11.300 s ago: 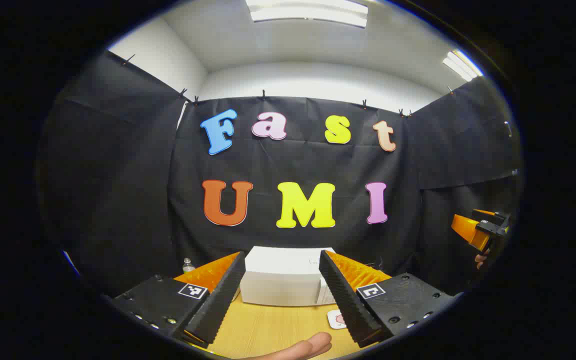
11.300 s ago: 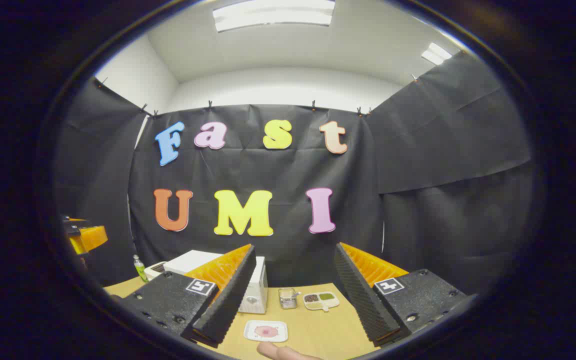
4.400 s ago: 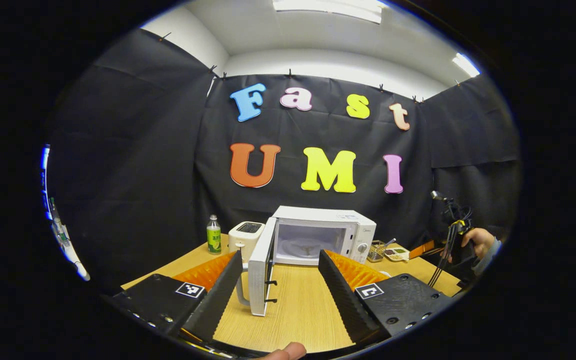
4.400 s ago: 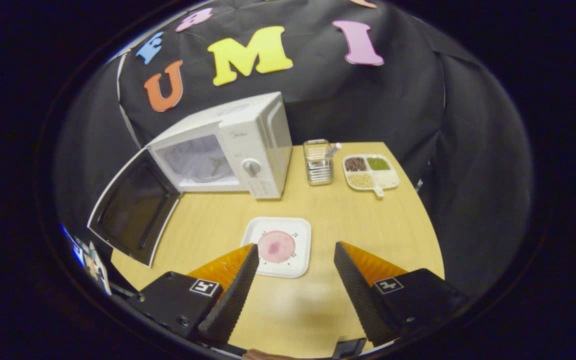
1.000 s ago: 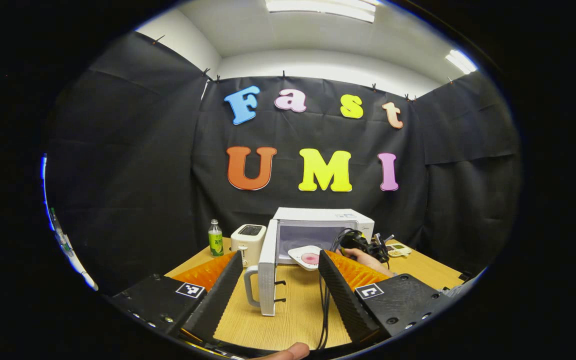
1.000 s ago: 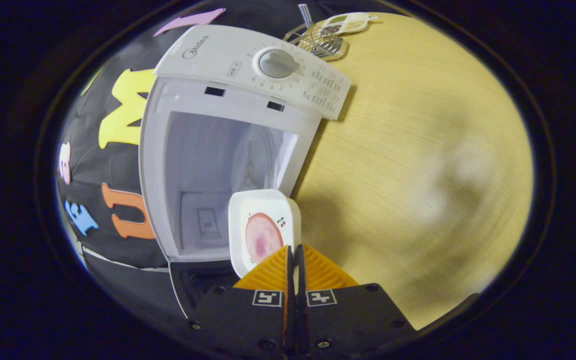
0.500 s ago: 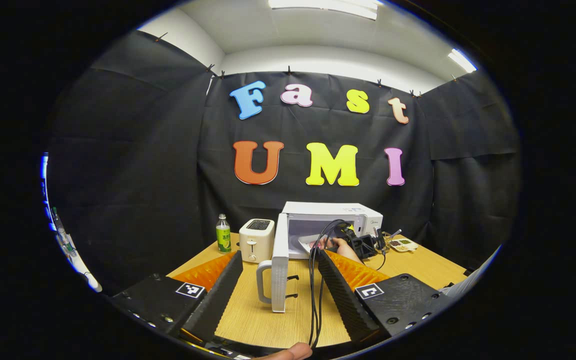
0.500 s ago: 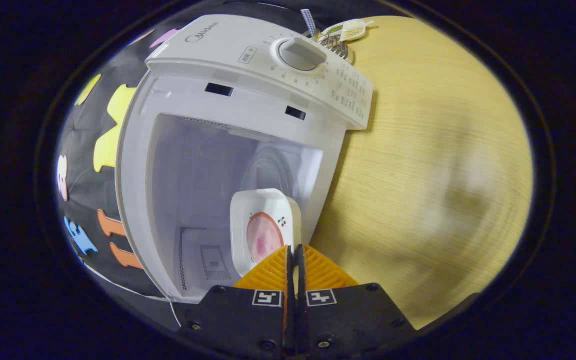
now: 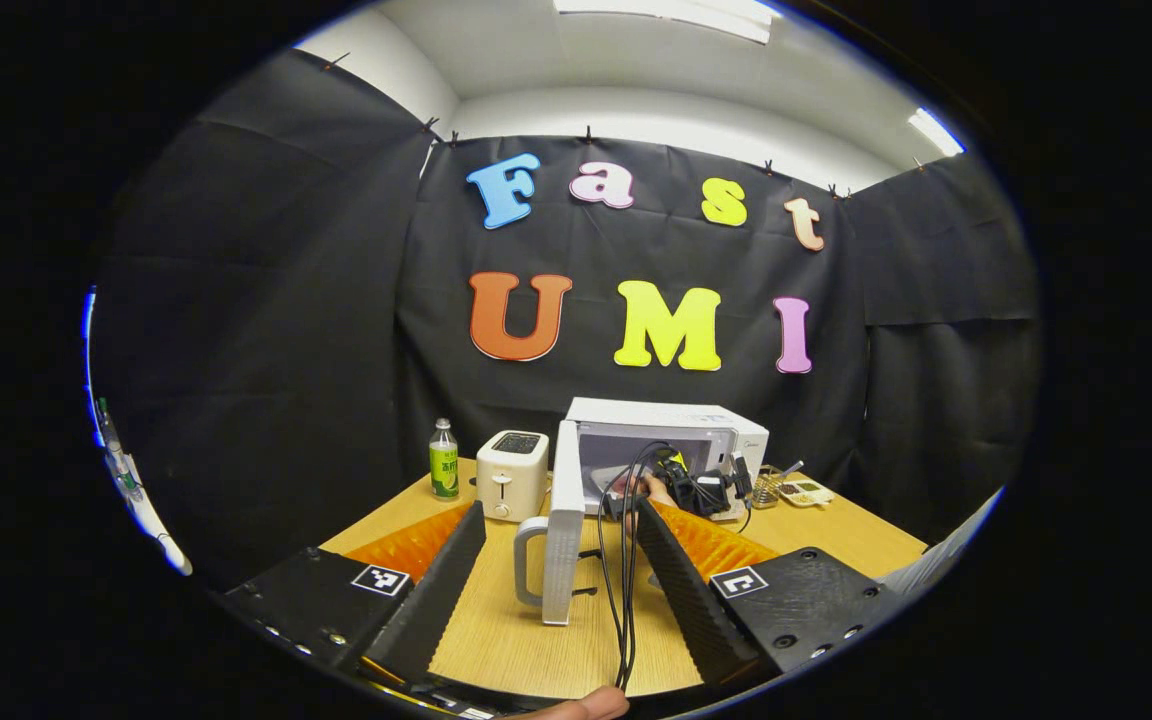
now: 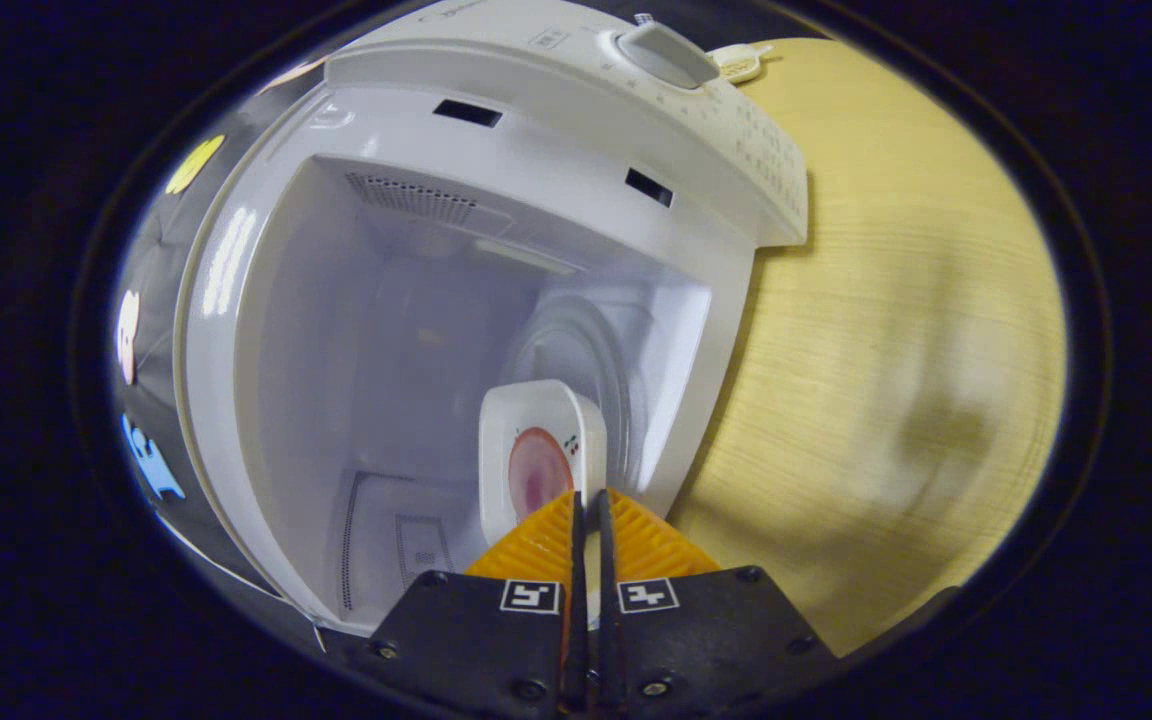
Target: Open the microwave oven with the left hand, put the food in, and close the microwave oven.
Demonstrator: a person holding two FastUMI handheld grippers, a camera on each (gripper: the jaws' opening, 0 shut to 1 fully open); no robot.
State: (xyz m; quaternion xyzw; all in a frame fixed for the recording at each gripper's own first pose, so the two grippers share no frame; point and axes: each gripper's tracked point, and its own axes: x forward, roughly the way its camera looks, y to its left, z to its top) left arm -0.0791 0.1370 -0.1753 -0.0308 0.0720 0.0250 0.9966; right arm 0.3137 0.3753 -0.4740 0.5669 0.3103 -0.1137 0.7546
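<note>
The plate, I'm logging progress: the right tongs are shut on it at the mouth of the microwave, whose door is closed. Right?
Not quite: the door is open, swung out edge-on in the left gripper view. The rest holds: in the right gripper view the right tongs are shut on the plate, at the open mouth of the microwave.

bright ceiling strip lights, soft shadows on the table, strong fisheye bending, slight blur at edges.
</note>
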